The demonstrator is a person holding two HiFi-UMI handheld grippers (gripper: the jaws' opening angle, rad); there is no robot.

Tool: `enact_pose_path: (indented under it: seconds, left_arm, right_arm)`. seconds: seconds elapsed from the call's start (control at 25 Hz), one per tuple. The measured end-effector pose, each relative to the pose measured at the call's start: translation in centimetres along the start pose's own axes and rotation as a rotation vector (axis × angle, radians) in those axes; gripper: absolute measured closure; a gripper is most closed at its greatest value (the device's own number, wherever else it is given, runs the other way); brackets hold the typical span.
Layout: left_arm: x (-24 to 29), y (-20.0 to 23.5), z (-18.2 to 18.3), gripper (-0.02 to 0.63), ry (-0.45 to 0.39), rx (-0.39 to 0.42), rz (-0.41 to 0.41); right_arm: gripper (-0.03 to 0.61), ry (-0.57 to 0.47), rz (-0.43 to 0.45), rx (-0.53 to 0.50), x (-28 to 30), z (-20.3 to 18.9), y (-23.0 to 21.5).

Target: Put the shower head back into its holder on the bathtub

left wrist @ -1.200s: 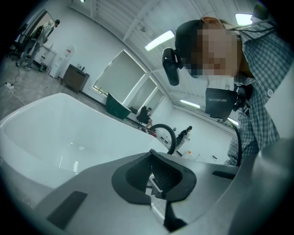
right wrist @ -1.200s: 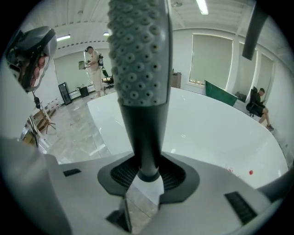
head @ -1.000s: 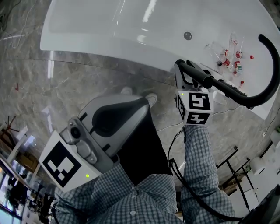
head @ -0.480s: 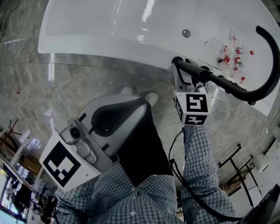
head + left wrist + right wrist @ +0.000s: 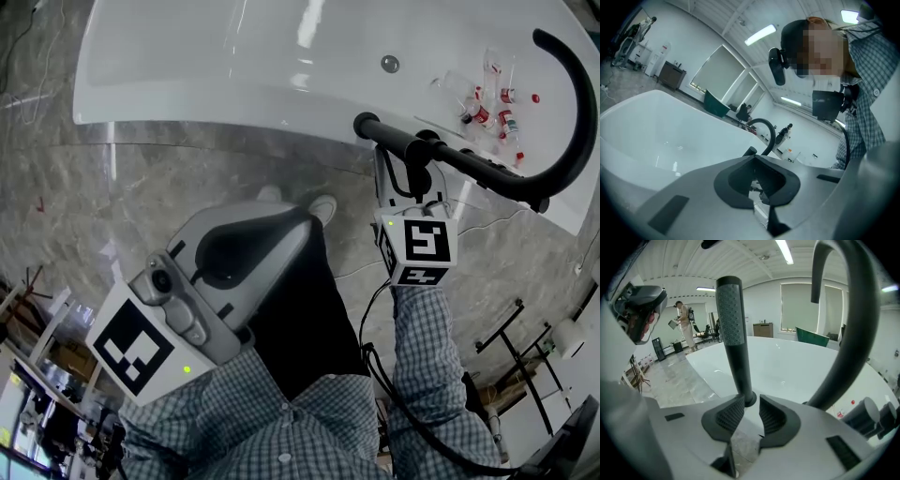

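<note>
At the upper right of the head view, a black stick-shaped shower head (image 5: 384, 137) is seen at the near rim of the white bathtub (image 5: 234, 56), just beside a black curved tube (image 5: 574, 122). The right gripper (image 5: 410, 169) is released. Its jaws, which have just been closing, stand apart with the handle's lower collar at their tips, unclamped. Whether the handle sits in a holder cannot be told. At centre left, over the grey marble floor (image 5: 141, 178), the left gripper (image 5: 286, 217) is clenched on nothing.

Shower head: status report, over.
Right gripper open, jaws just closing, nothing between. Left gripper shut, empty. Shower head upright just past right tips, at the bathtub edge. Spout beside it, nothing blocking.
</note>
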State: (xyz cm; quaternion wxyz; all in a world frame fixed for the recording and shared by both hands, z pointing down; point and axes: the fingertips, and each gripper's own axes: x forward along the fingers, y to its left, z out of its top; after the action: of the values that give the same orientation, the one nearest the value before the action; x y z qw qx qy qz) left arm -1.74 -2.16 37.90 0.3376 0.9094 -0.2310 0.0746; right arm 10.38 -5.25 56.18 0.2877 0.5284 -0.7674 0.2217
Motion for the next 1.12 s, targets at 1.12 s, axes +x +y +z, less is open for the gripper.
enact_pose_path:
  seconds: [1.12]
  left_arm:
    - [1.0,-9.1,6.1,0.604,-0.023,0.172,-0.092]
  right_arm:
    - [0.555,-0.258,-0.037,0.145,-13.9,8.8,-3.5]
